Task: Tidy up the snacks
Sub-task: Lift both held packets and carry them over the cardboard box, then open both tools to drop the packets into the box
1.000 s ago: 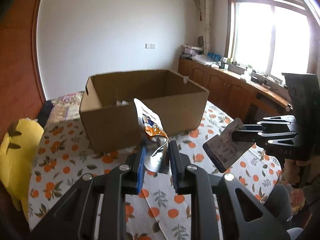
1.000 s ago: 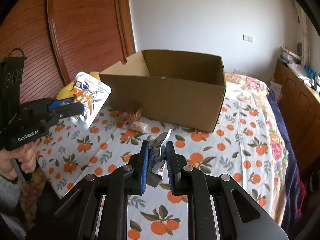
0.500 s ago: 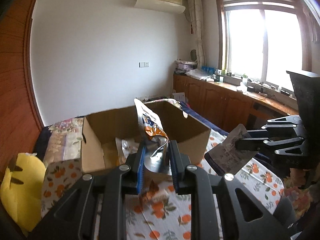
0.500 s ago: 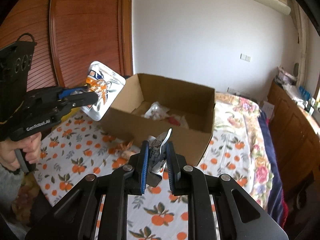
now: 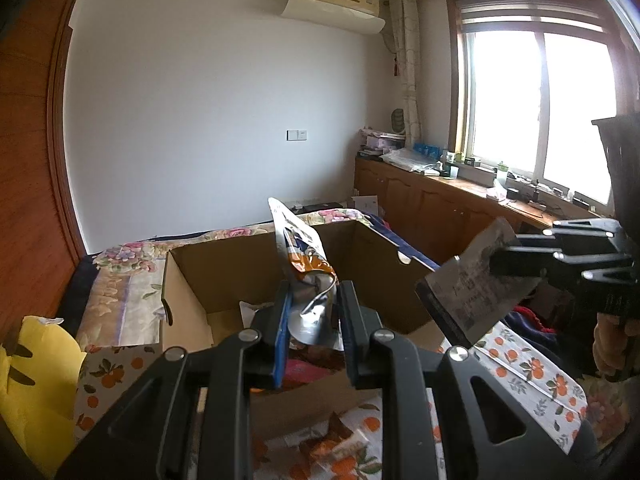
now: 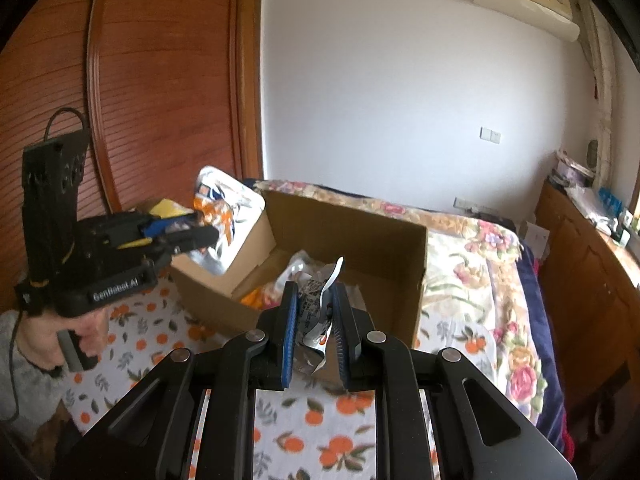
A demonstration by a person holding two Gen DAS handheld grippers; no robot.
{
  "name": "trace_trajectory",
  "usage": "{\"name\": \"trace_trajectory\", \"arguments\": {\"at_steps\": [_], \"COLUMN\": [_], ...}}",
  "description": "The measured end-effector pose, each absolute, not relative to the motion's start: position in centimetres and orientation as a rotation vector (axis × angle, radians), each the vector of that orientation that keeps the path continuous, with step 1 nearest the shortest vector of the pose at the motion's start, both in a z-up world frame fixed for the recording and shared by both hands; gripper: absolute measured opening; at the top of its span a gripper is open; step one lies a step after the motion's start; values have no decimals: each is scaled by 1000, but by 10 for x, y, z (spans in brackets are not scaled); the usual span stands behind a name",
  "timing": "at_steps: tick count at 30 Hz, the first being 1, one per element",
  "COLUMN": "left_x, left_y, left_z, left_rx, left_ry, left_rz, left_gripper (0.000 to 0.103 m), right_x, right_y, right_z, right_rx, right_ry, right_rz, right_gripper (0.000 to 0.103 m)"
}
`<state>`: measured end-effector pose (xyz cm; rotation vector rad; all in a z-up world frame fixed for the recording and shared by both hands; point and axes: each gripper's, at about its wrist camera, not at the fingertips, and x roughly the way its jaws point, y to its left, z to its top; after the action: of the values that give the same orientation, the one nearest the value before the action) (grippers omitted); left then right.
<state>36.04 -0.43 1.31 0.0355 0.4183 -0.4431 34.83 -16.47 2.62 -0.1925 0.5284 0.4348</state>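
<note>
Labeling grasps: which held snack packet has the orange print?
The white packet in the left gripper. The right gripper holds a grey packet with fine text.

**Foil, cardboard and cotton**

We see a glossy, crinkled foil snack pouch (image 5: 298, 256), a matt brown cardboard box (image 5: 384, 280) and a soft printed cloth (image 6: 320, 424) under it. Our left gripper (image 5: 314, 320) looks matt black plastic with ribbed blue pads (image 5: 281, 340); the wardrobe door (image 6: 160, 80) shines, varnished wood.

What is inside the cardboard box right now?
The box holds a pile of wrappers: a clear crinkled bag and orange packets. The gripper and its packet cover the rest.
</note>
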Motion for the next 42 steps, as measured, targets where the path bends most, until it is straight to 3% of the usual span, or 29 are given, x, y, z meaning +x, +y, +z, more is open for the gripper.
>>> {"name": "trace_trajectory", "arguments": {"at_steps": [20, 42], "left_x": [418, 413], "left_y": [9, 7], "left_z": [-58, -62], "left_rx": [-26, 17], "left_ry": [550, 504], "left_rz": [-369, -342], "left_gripper": [21, 33], "right_x": [442, 463], "right_y": [-145, -145], "right_z": [-35, -70], "right_rx": [-124, -89], "right_ry": [587, 609], "right_rz": [455, 471], "right_gripper": [15, 16]}}
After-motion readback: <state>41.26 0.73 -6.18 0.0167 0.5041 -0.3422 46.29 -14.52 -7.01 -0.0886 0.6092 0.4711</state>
